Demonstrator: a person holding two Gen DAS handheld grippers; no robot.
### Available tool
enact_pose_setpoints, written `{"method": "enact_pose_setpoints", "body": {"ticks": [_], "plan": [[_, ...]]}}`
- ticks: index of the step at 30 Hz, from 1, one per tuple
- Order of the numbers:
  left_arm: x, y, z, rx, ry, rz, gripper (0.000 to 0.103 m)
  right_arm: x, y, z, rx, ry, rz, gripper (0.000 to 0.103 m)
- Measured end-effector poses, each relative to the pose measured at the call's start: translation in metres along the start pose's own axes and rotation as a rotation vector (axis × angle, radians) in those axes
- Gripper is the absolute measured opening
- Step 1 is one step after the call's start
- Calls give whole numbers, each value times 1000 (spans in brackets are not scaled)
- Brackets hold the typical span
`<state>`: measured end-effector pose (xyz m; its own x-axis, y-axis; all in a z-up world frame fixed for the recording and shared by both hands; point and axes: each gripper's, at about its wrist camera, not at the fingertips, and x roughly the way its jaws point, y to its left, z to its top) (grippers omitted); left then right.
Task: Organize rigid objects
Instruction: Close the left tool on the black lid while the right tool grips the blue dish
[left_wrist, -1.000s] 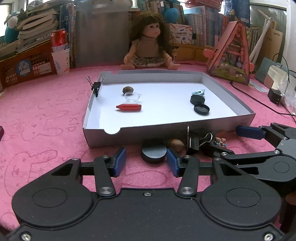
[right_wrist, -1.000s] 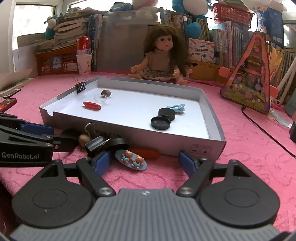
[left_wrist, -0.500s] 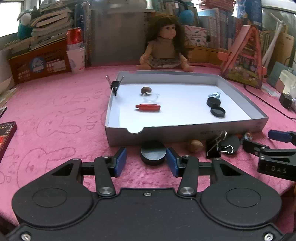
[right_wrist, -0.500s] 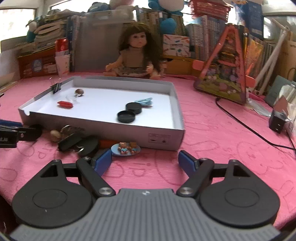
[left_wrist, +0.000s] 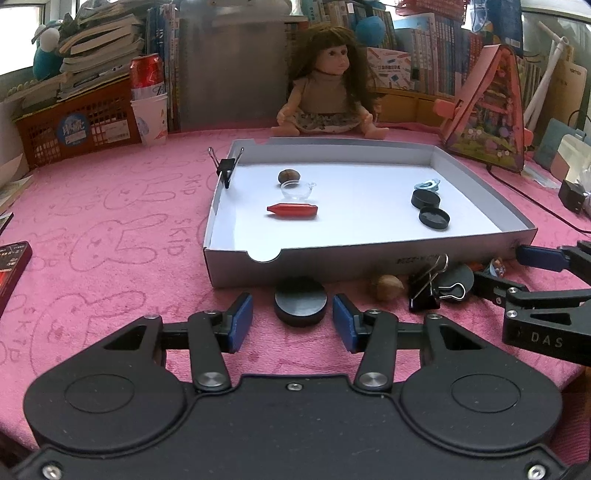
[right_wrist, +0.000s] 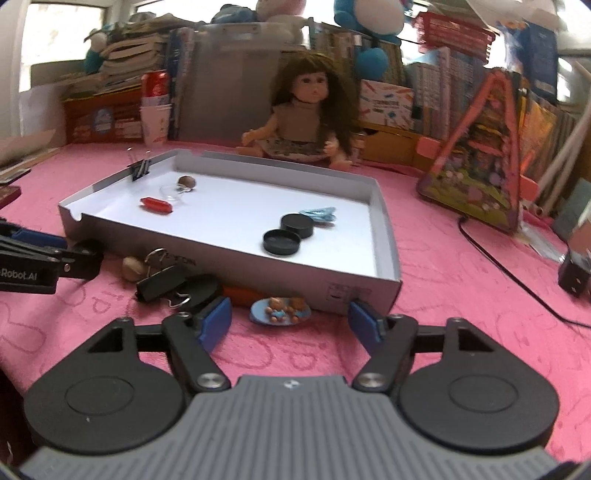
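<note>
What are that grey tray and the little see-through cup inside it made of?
The tray looks like matte cardboard: thin folded walls, a cut notch, print on its front. The cup could be clear plastic or glass; its shiny transparent rim does not settle which.

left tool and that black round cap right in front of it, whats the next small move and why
Probably ease the left tool forward a little and close on the black cap. Its jaws are open, the cap lies on the pink cloth just ahead of and between the blue pads, outside the white tray, where two similar caps already sit.
</note>
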<state>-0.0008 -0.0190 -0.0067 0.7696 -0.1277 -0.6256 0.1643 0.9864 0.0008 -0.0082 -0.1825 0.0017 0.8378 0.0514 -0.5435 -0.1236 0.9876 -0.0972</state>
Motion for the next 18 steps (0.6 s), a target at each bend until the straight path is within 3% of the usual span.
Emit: {"method": "enact_pose_setpoints", "body": {"ticks": [6, 11, 15, 16, 18], "plan": [[0, 0, -1, 6, -4, 4, 47, 2, -2, 2, -36, 5, 59, 63], [0, 0, -1, 8, -4, 5, 47, 3, 1, 2, -48, 9, 103, 44], [0, 0, -1, 8, -3, 3, 46, 1, 5, 1, -62, 5, 101, 39], [-1, 1, -1, 6, -4, 0, 44, 1, 5, 1, -61, 4, 99, 39], [-2, 1, -1, 4, -9, 1, 29, -1, 5, 1, -48, 4, 95, 39]]}}
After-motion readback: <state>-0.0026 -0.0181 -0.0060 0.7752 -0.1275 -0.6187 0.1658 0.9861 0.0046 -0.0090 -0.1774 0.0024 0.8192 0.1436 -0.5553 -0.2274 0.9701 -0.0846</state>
